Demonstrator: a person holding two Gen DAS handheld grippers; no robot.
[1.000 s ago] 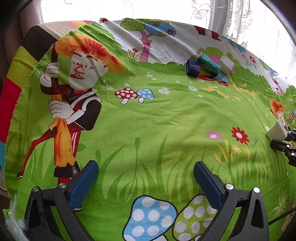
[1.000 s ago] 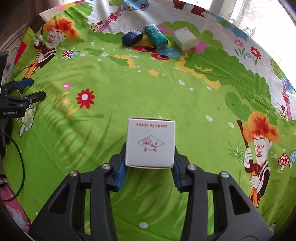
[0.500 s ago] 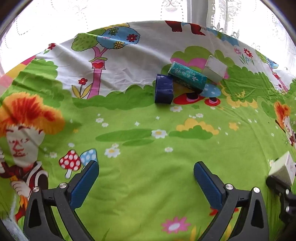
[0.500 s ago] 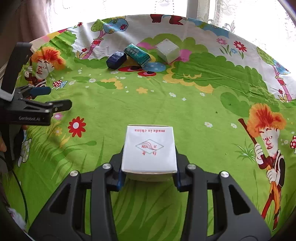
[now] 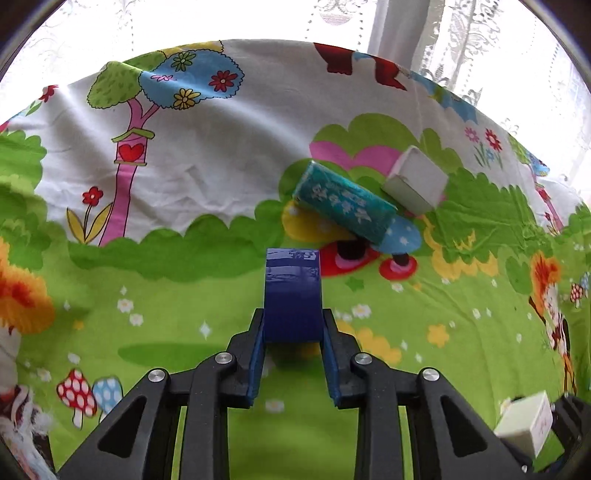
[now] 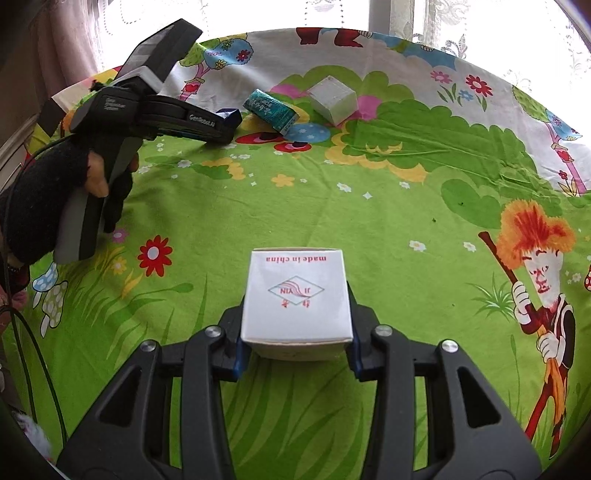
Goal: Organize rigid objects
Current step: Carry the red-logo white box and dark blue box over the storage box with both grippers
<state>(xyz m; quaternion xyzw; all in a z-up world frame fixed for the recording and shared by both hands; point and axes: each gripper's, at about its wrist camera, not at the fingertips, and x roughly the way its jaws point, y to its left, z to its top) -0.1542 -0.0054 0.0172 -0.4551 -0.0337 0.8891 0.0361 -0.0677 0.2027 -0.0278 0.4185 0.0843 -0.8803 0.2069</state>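
Observation:
My left gripper point(image 5: 293, 332) is shut on a dark blue box point(image 5: 292, 291) that rests on the cartoon-print cloth. Just beyond it lie a teal packet point(image 5: 343, 205) and a plain white box point(image 5: 415, 181), side by side. My right gripper point(image 6: 295, 332) is shut on a white box point(image 6: 297, 295) printed "made in china", held above the green cloth. That white box shows at the lower right of the left wrist view point(image 5: 526, 422). The right wrist view shows the left gripper point(image 6: 225, 127), the blue box point(image 6: 229, 115), the teal packet point(image 6: 271, 110) and the plain white box point(image 6: 332, 99).
The cloth point(image 6: 369, 206) covers the whole surface, with white lace curtains point(image 5: 424, 33) behind its far edge. A gloved hand point(image 6: 44, 206) holds the left gripper's handle at the left of the right wrist view, with a cable point(image 6: 29, 350) trailing below.
My left gripper moved forward to the blue box and shut on it; it was open before. My right gripper kept hold of the white box and shifted little.

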